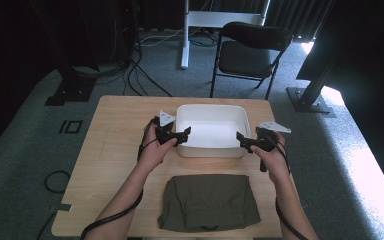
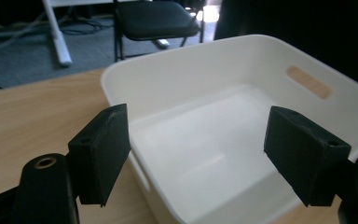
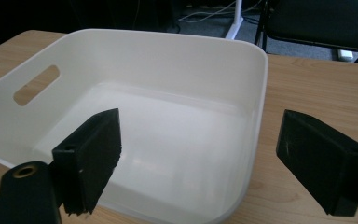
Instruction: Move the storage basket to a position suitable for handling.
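Both my grippers are spread wide and holding nothing: my left gripper point(image 1: 181, 134) sits at the near-left corner of the white tub point(image 1: 211, 146) and my right gripper point(image 1: 243, 140) at its near-right corner, the jaws close to the rim but I can't tell if they touch it. The tub is smooth glossy plastic, rectangular with rounded corners and a slot handle point(image 3: 36, 84) cut in the side wall, sitting on a pale wood-grain table point(image 1: 111, 136). Closer to me lies a folded olive-green cloth point(image 1: 209, 202), soft and a bit rumpled.
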`<state>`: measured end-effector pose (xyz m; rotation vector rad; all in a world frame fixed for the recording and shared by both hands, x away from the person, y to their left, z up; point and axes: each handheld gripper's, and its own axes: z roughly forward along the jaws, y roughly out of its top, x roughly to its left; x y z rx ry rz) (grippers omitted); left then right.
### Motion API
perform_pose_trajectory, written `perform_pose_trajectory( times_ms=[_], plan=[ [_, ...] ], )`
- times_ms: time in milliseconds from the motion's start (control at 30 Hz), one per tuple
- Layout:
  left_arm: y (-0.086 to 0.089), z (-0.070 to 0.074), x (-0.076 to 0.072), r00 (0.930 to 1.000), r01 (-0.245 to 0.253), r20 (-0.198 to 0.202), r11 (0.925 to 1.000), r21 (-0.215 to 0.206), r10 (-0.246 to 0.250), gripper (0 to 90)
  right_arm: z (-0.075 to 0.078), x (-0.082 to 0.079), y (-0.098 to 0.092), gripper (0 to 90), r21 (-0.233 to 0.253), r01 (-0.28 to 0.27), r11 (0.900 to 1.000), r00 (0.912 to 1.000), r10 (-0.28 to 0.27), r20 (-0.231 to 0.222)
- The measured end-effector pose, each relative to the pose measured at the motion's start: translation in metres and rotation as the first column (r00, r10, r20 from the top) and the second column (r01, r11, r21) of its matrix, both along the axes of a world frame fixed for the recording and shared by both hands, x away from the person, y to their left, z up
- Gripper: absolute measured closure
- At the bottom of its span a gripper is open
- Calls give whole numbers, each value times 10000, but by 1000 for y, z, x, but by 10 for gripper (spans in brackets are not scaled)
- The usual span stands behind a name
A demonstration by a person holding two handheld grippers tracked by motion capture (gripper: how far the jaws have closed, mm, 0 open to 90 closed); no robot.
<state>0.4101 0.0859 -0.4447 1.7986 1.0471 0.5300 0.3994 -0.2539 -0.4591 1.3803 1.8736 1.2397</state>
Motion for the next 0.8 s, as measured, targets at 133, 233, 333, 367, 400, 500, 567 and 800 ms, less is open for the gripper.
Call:
perform_pose_trajectory(
  times_ms=[133,233,333,367,400,500,567,800],
  plan=[
    [6,-2,-9,9998,-44,170,9991,418,37,196,-1,-4,4,132,-141,-514,9986,9987,515,16],
    [11,-3,-14,9999,47,150,9991,415,-54,195,-1,-8,5,125,-135,-600,9981,9981,601,103],
    [14,-4,-16,9999,8,144,9982,600,-17,191,0,-11,5,121,-169,-568,9982,9982,571,195],
    [15,-4,-17,9999,11,161,9984,565,-20,191,0,-11,5,121,-169,-568,9982,9982,571,195],
    [17,-4,-19,9999,63,157,9988,493,-71,190,0,-13,5,120,-169,-566,9983,9982,569,206],
    [20,-4,-25,9997,234,-76,9989,405,-231,190,1,-17,3,120,-198,-606,9980,9978,610,245],
    [21,-5,-29,9992,341,-212,9985,439,-332,190,1,-20,3,120,-250,-649,9976,9974,656,286],
    [26,-6,-46,9970,652,-430,9977,204,-643,190,2,-34,2,120,-357,-957,9948,9943,973,443]
  ],
)
